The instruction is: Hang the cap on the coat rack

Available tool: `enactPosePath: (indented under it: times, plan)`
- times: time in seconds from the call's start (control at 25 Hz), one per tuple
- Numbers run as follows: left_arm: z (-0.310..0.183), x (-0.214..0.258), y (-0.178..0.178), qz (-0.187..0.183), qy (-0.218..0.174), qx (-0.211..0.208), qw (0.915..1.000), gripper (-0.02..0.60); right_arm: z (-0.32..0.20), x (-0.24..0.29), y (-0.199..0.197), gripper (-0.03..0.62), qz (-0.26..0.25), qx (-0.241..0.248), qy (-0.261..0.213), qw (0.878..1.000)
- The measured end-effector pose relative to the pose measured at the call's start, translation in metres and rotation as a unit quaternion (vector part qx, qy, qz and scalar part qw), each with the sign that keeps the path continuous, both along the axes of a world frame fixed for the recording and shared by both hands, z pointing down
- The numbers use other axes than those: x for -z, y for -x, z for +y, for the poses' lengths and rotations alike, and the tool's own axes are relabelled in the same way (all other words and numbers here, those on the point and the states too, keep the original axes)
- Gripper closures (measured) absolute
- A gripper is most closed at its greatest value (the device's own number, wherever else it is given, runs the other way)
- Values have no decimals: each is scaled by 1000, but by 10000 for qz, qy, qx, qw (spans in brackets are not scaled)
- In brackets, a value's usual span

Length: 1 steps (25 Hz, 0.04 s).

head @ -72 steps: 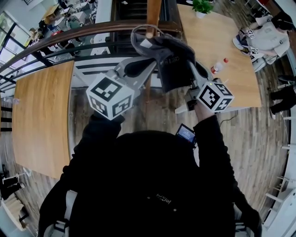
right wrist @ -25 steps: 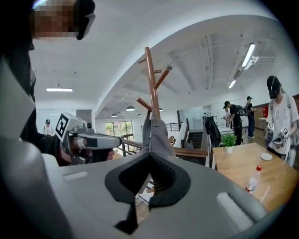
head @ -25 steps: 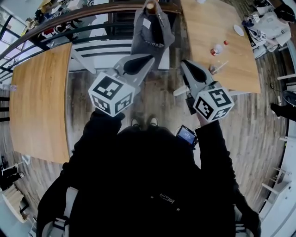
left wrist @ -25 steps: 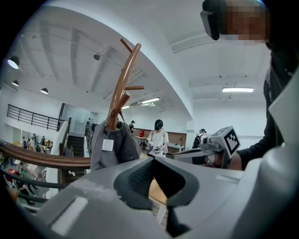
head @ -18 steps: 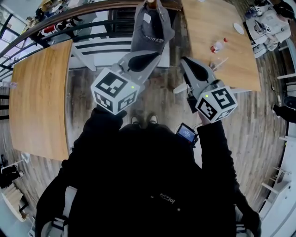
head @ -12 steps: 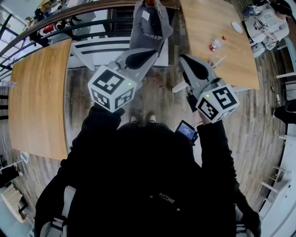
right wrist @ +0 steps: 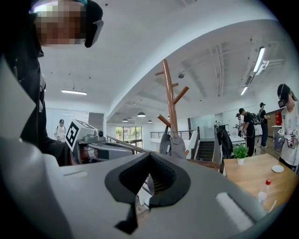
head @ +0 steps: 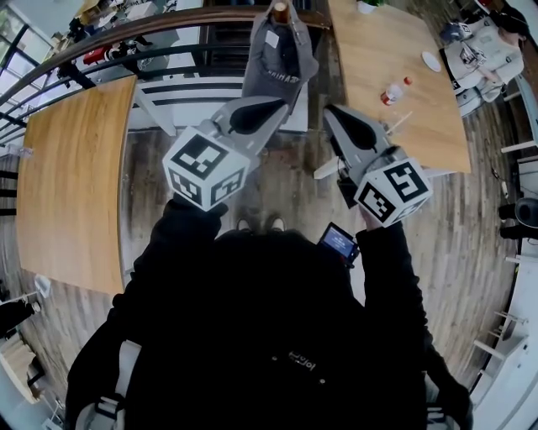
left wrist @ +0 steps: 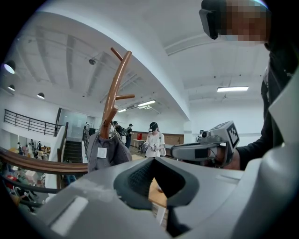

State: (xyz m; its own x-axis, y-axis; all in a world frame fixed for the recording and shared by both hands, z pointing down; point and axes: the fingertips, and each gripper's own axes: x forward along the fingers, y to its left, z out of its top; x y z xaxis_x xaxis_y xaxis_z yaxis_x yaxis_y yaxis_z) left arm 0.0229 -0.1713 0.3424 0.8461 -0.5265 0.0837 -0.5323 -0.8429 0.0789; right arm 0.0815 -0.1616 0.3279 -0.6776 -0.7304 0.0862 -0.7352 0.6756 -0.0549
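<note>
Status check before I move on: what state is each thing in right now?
cap: hanging on the coat rack, free of both grippers.
coat rack: upright.
left gripper: jaws shut, empty.
right gripper: jaws shut, empty.
bottle: upright on the table, red lid on.
potted plant: upright on the table.

The cap hangs on the coat rack, ahead of left tool and right tool.

Shown over plank floor. Flanked by left wooden table and right wooden table, topped with red-capped bottle, white plate, potted plant. Backed by curved railing.
</note>
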Motion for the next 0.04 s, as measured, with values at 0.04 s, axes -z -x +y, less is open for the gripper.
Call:
enactPosePath:
  times: [0.04]
  plan:
    - [0,0,1,5,6,9,10000,577,0,0,1,586,1,5,10,10000]
